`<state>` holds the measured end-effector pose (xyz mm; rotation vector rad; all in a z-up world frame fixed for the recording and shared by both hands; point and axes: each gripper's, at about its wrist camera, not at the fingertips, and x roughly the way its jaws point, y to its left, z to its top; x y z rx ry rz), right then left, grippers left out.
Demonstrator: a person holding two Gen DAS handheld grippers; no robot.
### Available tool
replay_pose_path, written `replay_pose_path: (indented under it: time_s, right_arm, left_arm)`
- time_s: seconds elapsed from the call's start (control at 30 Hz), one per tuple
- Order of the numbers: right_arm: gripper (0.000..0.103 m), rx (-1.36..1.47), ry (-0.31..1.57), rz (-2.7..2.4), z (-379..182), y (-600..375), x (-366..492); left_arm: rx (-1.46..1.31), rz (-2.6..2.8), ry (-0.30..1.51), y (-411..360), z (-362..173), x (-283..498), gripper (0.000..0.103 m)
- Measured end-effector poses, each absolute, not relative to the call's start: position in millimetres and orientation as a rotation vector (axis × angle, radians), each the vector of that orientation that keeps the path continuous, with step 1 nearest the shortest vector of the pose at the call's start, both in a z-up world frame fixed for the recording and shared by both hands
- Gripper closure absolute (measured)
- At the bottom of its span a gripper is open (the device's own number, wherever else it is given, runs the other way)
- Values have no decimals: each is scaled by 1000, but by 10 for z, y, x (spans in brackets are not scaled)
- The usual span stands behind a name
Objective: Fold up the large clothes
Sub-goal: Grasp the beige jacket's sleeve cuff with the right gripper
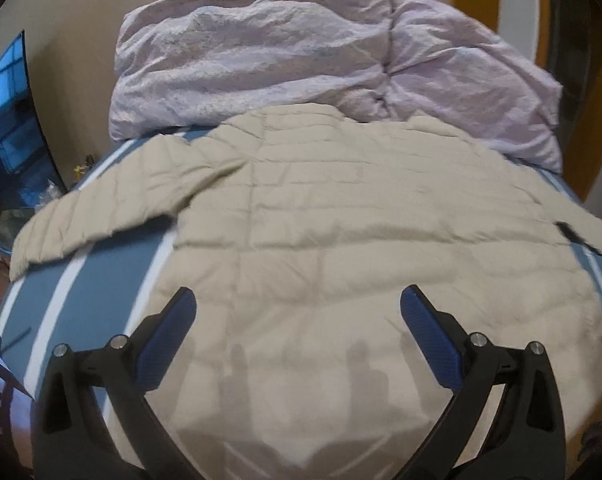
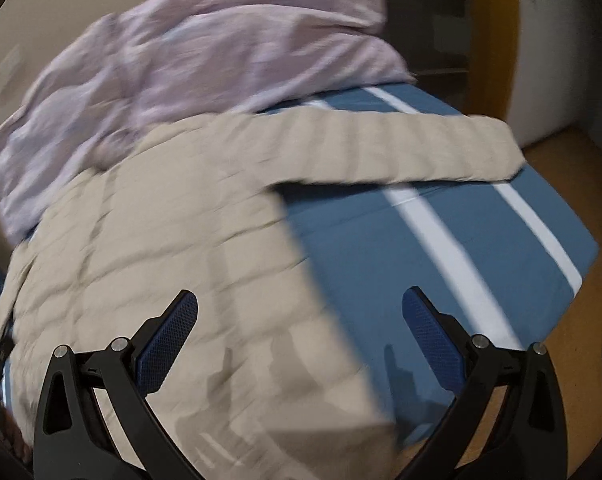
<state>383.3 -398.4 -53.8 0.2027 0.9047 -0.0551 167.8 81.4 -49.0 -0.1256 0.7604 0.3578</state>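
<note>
Lying flat across a bed (image 1: 113,280), a beige quilted jacket (image 1: 341,216) fills most of both views, its back panel spread over the blue sheet with white stripes. In the left wrist view one sleeve (image 1: 113,208) runs out to the left toward the bed's edge, and the other side of the jacket reaches the right edge, where a small dark tab sits on the fabric. In the right wrist view, which is blurred, the other sleeve (image 2: 401,148) stretches straight out to the right over the bare sheet, ending near the bed's far side.

Behind the jacket, a crumpled lilac duvet (image 1: 301,60) is heaped at the far end of the bed; the jacket's upper edge touches it or tucks just under it.

The left tool (image 1: 297,316) hangs above the lower middle of the jacket with its two blue-padded fingers (image 1: 169,344) spread wide, nothing between them. The right tool (image 2: 299,316) hangs above the jacket's right side edge, its fingers (image 2: 433,344) equally wide apart and empty; one finger is over the jacket, the other over the blue sheet. Shadows of both tools fall on the cloth below them.

At the left of the left wrist view a dark screen (image 1: 13,120) stands against a beige wall. A brown floor (image 2: 573,280) shows beside the bed in the right wrist view.
</note>
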Motion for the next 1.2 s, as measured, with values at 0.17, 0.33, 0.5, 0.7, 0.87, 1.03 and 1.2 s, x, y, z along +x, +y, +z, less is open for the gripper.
replay_pose_path:
  time_s: [0.17, 0.33, 0.5, 0.7, 0.87, 1.03, 1.2]
  right_arm:
    - [1, 356, 924, -211, -688, -4848, 4291]
    - [5, 473, 887, -399, -781, -5705, 4619]
    - [9, 537, 887, -528, -925, -6238, 4794]
    - [21, 571, 870, -573, -1041, -6446, 4887]
    - [38, 528, 849, -583, -1108, -6438, 4995]
    - [65, 477, 840, -550, -1124, -6410, 5044]
    - [85, 445, 833, -531, -1028, -6348, 5010]
  left_arm:
    - [-97, 419, 805, 991, -686, 1963, 2]
    - [-107, 415, 865, 1060, -914, 2102, 2]
    - [-113, 411, 882, 1059, -989, 2135, 2]
    - [-128, 402, 910, 1090, -1024, 2176, 2]
    - [-135, 398, 918, 1100, -1040, 2187, 2]
    - [-155, 389, 920, 1121, -1046, 2190, 2]
    - [-158, 388, 919, 1120, -1048, 2188, 2]
